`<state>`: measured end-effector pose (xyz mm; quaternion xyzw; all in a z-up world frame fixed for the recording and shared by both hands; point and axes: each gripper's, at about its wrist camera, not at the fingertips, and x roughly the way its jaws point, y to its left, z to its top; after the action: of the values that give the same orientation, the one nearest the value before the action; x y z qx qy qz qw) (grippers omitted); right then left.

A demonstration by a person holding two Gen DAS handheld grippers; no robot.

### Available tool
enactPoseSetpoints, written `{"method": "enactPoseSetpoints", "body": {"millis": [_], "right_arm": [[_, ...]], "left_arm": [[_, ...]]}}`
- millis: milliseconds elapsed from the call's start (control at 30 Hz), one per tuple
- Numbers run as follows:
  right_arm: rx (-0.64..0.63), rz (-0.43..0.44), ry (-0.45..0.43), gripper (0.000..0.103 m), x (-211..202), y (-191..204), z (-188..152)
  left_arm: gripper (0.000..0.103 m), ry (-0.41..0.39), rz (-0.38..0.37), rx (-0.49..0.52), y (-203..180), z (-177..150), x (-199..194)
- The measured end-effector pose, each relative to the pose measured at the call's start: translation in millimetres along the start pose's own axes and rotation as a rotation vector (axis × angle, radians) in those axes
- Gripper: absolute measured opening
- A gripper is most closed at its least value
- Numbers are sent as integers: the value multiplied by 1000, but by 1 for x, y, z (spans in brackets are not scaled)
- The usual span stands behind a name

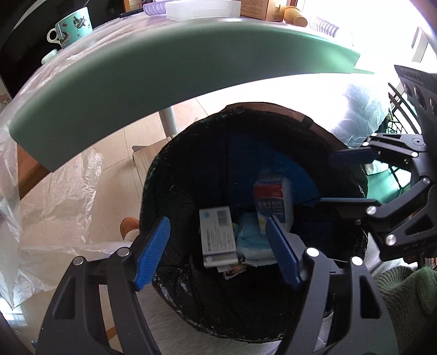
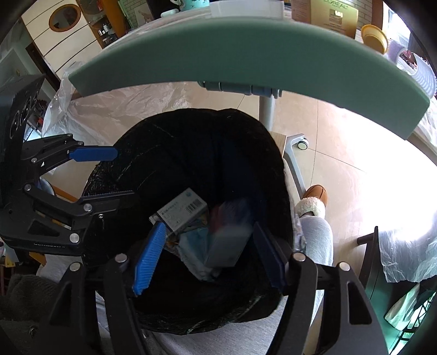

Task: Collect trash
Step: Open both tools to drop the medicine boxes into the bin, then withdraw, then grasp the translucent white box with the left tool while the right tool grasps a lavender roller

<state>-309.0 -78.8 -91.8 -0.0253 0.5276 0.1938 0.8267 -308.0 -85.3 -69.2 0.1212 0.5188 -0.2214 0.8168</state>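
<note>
A trash bin lined with a black bag stands below the table edge. In it lie a grey-white carton with a barcode, a red, white and blue carton that looks blurred in the right wrist view, and crumpled blue-white paper. My left gripper is open and empty over the bin. My right gripper is open and empty over the bin; it also shows in the left wrist view. The left gripper shows in the right wrist view.
The green table edge overhangs the bin. A mug, white box and brown carton stand on the table. Clear plastic sheeting hangs at the sides. A slippered foot is beside the bin.
</note>
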Motion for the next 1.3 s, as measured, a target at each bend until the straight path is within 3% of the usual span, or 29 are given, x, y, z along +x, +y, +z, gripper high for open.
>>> {"method": "enactPoseSetpoints", "body": {"millis": [167,300,367,600,667,833,933,1100,1300], "right_arm": [[7,-42,-50,86,-16,-4,-1],[8,-71,-104,88,-35,-7,-1],[7,-79,-135,88,-47,-8,0],[-21,-93,-270,88,-98,-8,3],[-17,-120,-318,91,-114,-10,7],[41,-242,-410,96,-139,-22,18],[106,-319,-419,96,-139,-40,29],[239,-273,-415,96,-129,-73,45],[286,-279,-407,96,-120,-93,49]], "left_arm": [[73,3,6,-13,0,1,-5],[74,-15,11,-13,-4,4,-17],[79,-36,7,-8,-7,7,-28],[82,-179,-48,48,-21,18,-86],[92,-229,-61,52,-23,24,-101],[96,-333,-49,41,-19,51,-130],[96,-353,-4,9,-14,77,-129],[96,-343,45,-17,-7,117,-111],[96,-315,63,-35,9,155,-91]]}}
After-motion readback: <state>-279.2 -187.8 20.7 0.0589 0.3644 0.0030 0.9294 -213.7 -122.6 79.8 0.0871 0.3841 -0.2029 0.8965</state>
